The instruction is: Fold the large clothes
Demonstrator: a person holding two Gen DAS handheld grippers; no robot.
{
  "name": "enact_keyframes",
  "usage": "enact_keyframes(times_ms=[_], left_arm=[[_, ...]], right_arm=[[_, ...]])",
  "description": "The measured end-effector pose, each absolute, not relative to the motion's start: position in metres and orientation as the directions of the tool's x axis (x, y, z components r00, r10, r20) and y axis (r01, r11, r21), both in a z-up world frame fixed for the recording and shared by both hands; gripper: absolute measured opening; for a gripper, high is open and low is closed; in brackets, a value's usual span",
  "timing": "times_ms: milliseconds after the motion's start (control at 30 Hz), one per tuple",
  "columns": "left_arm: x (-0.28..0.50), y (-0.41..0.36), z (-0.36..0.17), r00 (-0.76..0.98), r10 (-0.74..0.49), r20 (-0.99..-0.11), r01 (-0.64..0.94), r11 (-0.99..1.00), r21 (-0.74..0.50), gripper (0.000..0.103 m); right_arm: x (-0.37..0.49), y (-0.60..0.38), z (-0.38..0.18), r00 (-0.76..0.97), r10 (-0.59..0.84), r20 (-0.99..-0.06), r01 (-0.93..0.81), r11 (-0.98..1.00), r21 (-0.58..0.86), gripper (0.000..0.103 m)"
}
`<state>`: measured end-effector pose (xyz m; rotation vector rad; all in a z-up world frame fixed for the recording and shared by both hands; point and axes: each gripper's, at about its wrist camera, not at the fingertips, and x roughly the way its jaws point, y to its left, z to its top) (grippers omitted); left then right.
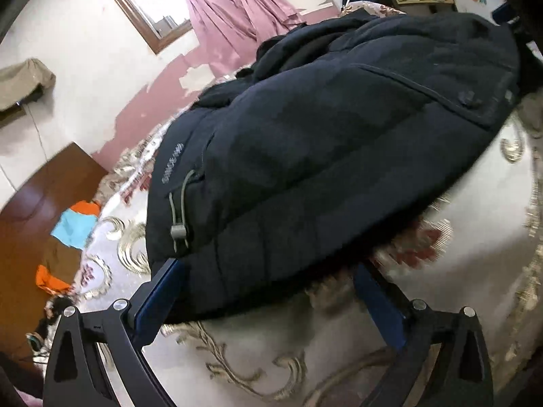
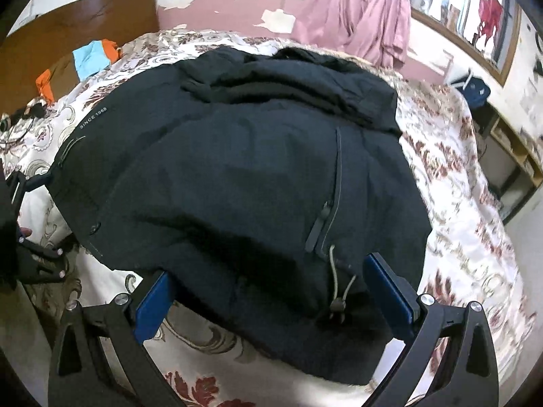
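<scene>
One bed, covered by a pale bedspread (image 2: 458,203) with gold scrolls and dark red flowers, fills both views and lies under both grippers. On it lies one large dark navy padded jacket (image 2: 237,176), bunched into a mound, straight ahead of each gripper and reaching in between their fingers. One wooden headboard (image 2: 85,17) stands beyond the jacket, to the far left of the right gripper. Two pink curtains (image 2: 366,23) hang at a wood-framed window on a white wall with peeling pink paint, far ahead. One small orange, blue and brown garment (image 1: 68,230) lies left of the left gripper, by the headboard.

The left gripper (image 1: 271,271) has its two blue fingers spread wide, the jacket's hem lying between them, nothing clamped. The right gripper (image 2: 268,281) is likewise spread apart, straddling the hem near one grey drawcord with a toggle (image 2: 336,305). A second drawcord (image 1: 178,217) hangs just ahead of the left gripper's left finger.
</scene>
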<state>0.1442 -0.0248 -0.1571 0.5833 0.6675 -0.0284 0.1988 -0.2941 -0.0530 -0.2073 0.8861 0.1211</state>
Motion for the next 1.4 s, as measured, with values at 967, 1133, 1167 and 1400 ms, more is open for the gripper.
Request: enact_keyframes(times_ms=[967, 1133, 1167, 1400], left_arm=[[0.187, -0.016, -0.063, 0.819, 0.105, -0.564, 0.159, 0.903, 0.398, 0.078], [0.204, -0.007, -0.029, 0.816, 0.048, -0.576, 0.175, 0.929, 0.325, 0.078], [0.207, -0.005, -0.022, 0.818, 0.042, -0.574, 0.169, 0.936, 0.309, 0.078], [0.224, 0.005, 0.004, 0.846, 0.034, -0.532, 0.152, 0.941, 0.303, 0.078]], right_arm=[[0.175, -0.294, -0.061, 0.77, -0.229, -0.595, 0.008, 0.937, -0.35, 0.101], [0.195, -0.321, -0.031, 0.78, -0.128, -0.612, 0.008, 0.981, -0.195, 0.101], [0.201, -0.324, -0.027, 0.786, -0.116, -0.607, 0.008, 0.984, -0.177, 0.101], [0.212, -0.323, 0.004, 0.84, -0.083, -0.537, -0.033, 0.978, -0.204, 0.091]])
